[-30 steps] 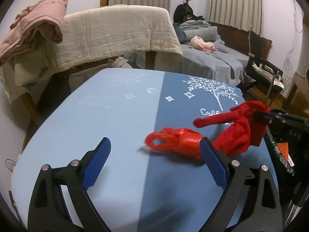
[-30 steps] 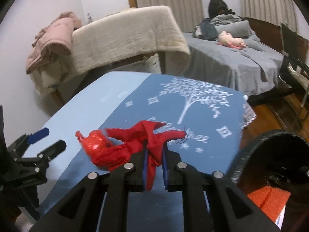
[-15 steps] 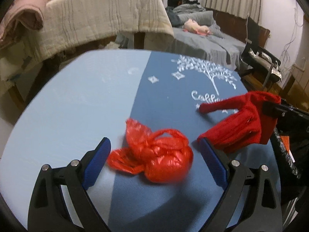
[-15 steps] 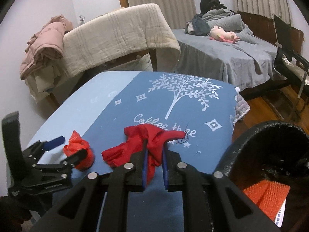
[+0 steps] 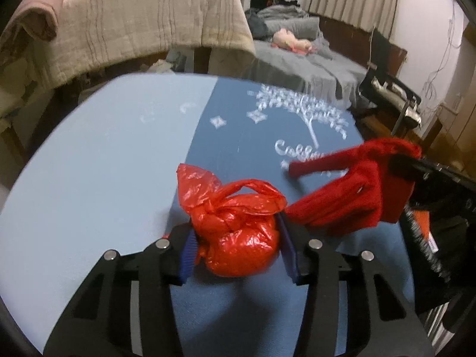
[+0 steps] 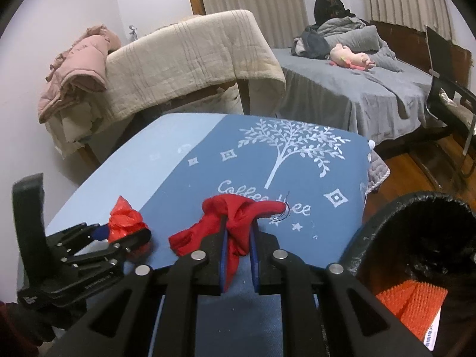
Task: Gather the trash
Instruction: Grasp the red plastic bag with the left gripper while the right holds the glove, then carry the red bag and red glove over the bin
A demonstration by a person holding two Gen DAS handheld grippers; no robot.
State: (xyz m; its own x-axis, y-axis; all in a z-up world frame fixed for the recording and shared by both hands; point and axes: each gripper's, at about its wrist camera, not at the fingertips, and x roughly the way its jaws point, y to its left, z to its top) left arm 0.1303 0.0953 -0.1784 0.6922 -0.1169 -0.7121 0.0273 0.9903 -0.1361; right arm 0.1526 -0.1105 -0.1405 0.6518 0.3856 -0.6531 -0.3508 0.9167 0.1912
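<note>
Left wrist view
L gripper (image 5: 238,248): jaws have just been closing, blue pads now on both flanks of the bag; looks clenched on it, though the R pad contact is partly hidden by the bulge.
Bag (image 5: 235,229): knotted red plastic, sits on the table (image 5: 98,178) at the near edge, on the seam betw. light and dark blue; loop handles stick up away from the jaws.
Cloth (image 5: 351,196): red fabric, just right of the bag, nearly touching it; hangs from the R gripper, clear of the tabletop at its far end.

Right wrist view
R gripper (image 6: 239,247): clamped tight on the cloth, a strip of it pinched betw. the pads, rest flopping over the top.
Bag: left of the cloth, inside the L gripper's jaws, only the top tuft shows.
Bin (image 6: 416,238): black, open, right of the table, off its near corner; orange brush-like item inside.

Risks (judgement)
Slip: plastic is slick and round; a grip low on the bulge may squirt the bag out when lifted.
Tear: hard squeeze or a tug on the thin film could split it, spilling contents.
Snag: cloth and bag sit so close that lifting one may drag the other.
Miss: cloth tail dangles loose; could catch the bin rim or fall on the floor short of it.
Clash: both grippers crowd the same table corner; may bump en route to the bin.
</note>
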